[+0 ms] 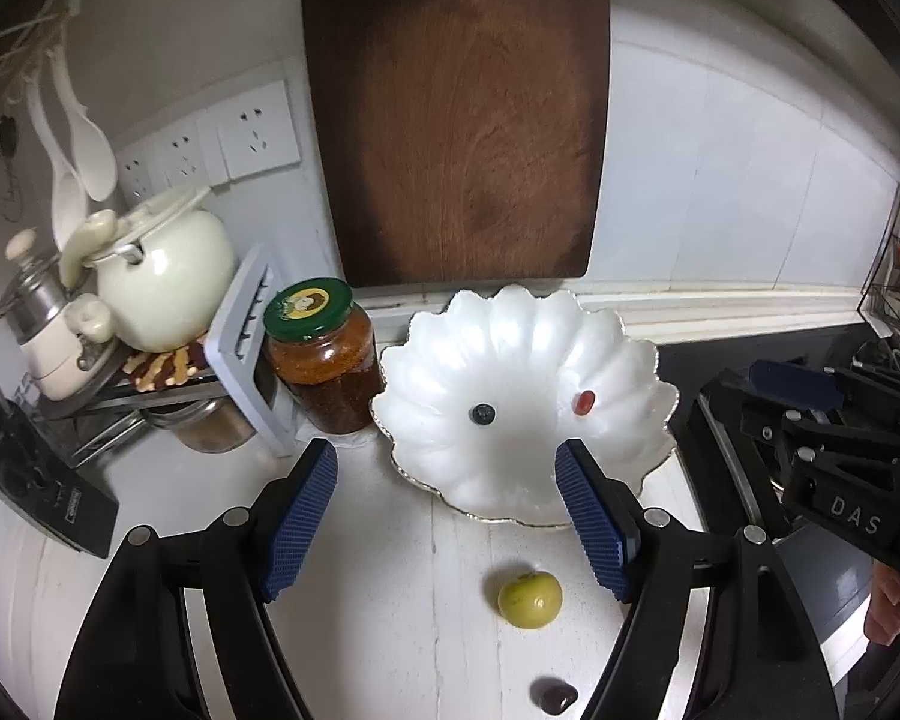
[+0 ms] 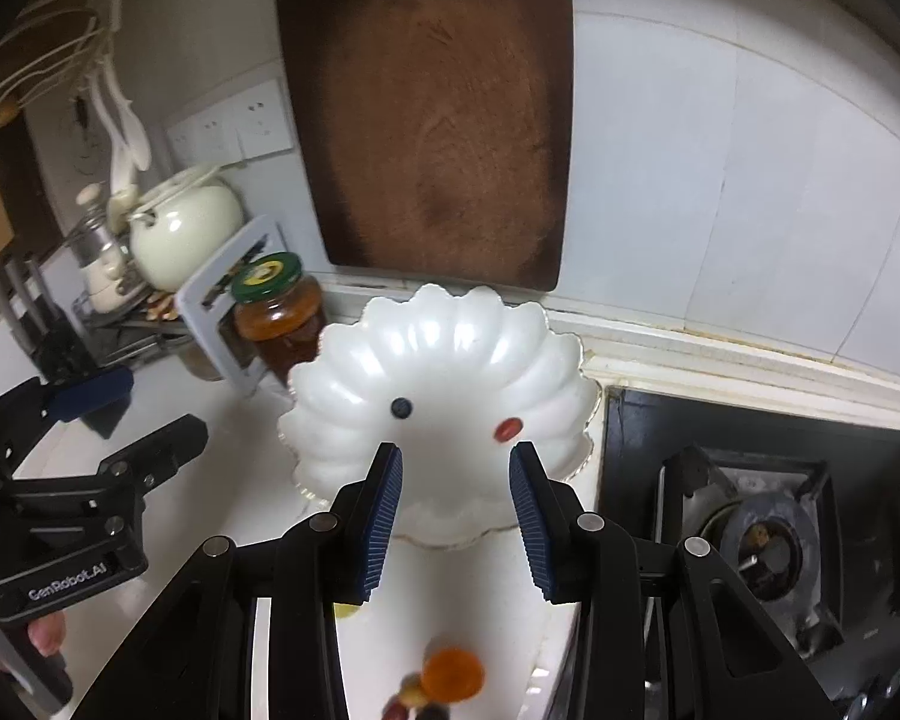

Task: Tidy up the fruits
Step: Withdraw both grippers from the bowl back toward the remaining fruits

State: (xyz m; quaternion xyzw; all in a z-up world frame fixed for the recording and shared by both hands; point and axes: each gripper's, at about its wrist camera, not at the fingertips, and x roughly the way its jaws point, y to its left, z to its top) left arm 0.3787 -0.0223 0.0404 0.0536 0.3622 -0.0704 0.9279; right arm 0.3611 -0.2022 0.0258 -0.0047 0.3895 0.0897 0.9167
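A white scalloped bowl [image 1: 510, 336] [image 2: 444, 330] stands on the white counter and holds a blueberry [image 1: 482, 413] [image 2: 401, 408] and a small red fruit [image 1: 583, 401] [image 2: 507, 429]. In the left wrist view a green lime-like fruit [image 1: 529, 598] and a dark grape [image 1: 553, 697] lie on the counter in front of the bowl, between my fingers. My left gripper [image 1: 447, 516] is open and empty above them. My right gripper [image 2: 455, 516] is open and empty over the bowl's near rim. An orange fruit [image 2: 453, 673] lies with small fruits below it.
A green-lidded jar [image 1: 324, 354] stands left of the bowl. A dark wooden board [image 1: 456, 114] leans on the tiled wall behind. A cream teapot [image 1: 162, 276] and a rack are at the left. A gas hob [image 2: 762, 540] lies to the right.
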